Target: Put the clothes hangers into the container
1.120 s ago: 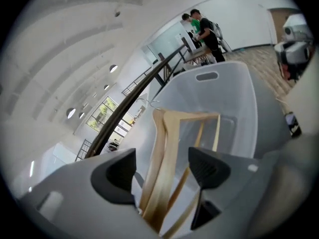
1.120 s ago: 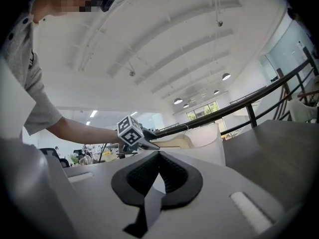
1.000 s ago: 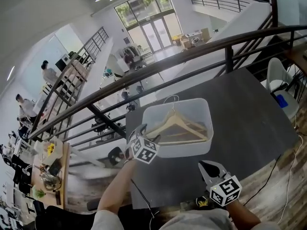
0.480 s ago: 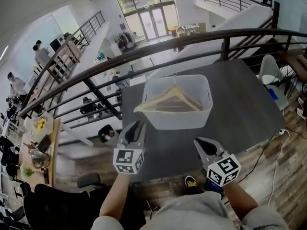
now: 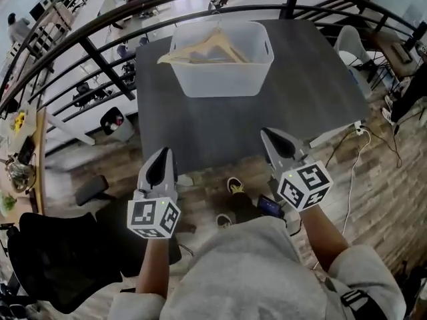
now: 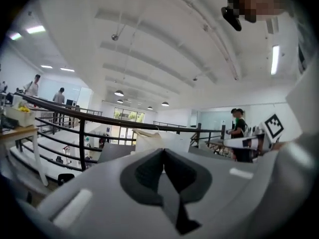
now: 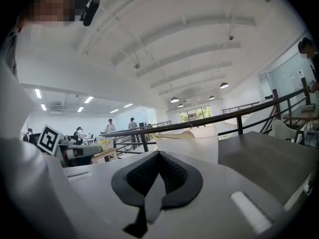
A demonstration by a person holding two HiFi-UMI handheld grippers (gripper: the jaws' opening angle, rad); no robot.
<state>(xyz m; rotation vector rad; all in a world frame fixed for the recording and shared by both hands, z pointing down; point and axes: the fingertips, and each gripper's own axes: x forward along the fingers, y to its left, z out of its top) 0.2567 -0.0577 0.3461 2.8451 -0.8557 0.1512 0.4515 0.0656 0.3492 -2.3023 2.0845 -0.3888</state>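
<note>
Status: pale wooden clothes hangers (image 5: 208, 48) lie in translucent white plastic container (image 5: 223, 80), one end poking over its left rim. Container sits at far edge of dark grey square table (image 5: 220, 129). Left gripper (image 5: 162, 159) has just been closing; jaws together, nothing between. Right gripper (image 5: 271, 137) jaws together, empty. Both hover by table's near edge, well apart from container.

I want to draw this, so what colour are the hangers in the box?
Light tan wood. The hangers show best in the head view.
</note>
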